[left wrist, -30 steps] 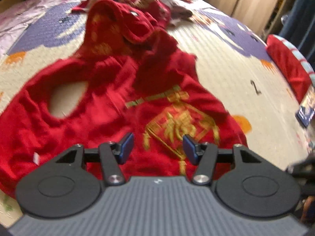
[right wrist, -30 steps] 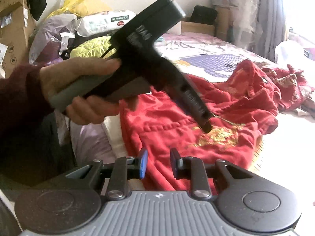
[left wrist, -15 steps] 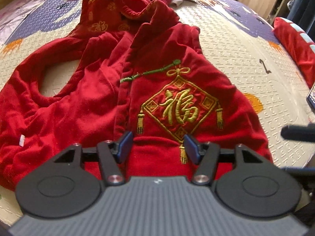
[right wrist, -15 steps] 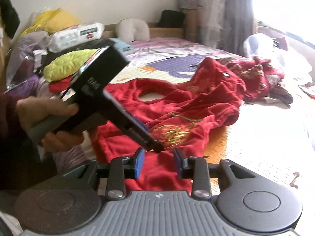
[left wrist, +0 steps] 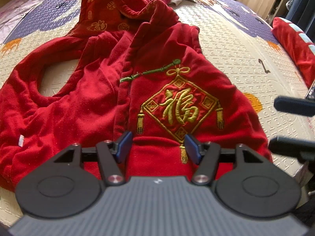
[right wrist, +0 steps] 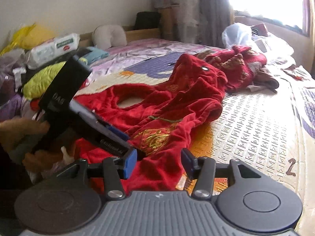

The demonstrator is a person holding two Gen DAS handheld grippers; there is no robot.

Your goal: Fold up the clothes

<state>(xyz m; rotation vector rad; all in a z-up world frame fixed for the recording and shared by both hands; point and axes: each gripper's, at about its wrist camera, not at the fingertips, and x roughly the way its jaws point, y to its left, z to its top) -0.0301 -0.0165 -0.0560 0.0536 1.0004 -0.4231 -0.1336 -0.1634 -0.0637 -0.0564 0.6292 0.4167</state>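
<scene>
Garment: a red vest (left wrist: pixel 82 106) lies spread on the bed (left wrist: pixel 226 45), front up, hood (left wrist: pixel 110 13) toward the far end, hem toward me.
Front panel: a gold embroidered diamond (left wrist: pixel 180 109) with tassels sits on the right half; a green cord fastening (left wrist: pixel 151 71) runs above it toward the middle opening.
Armhole: the left armhole gapes, and the bed's patterned mat shows through it (left wrist: pixel 54 80).
Left tongs (left wrist: pixel 157 147): in my left hand, about half open, blue pads apart over the hem just below the gold diamond; nothing is pinched between them, and I cannot tell whether the tips touch the cloth.
Right tongs (right wrist: pixel 158 163): in my right hand, jaws opening, low at the vest's near edge; red cloth shows in the gap but the pads do not press on it.
Side by side: from the right wrist view my left tongs (right wrist: pixel 135 153) slant down just beside the right one's left pad; my left hand (right wrist: pixel 29 135) grips the handle.
Other clothes: a second red garment (right wrist: pixel 242 63) lies bunched beyond the hood, touching it.
Bed edge: a red cushion (left wrist: pixel 291 45) lies well to the right.
Clutter: a wipes pack (right wrist: pixel 55 49) and a yellow-green bundle (right wrist: pixel 45 78) sit past the bed's left side.
</scene>
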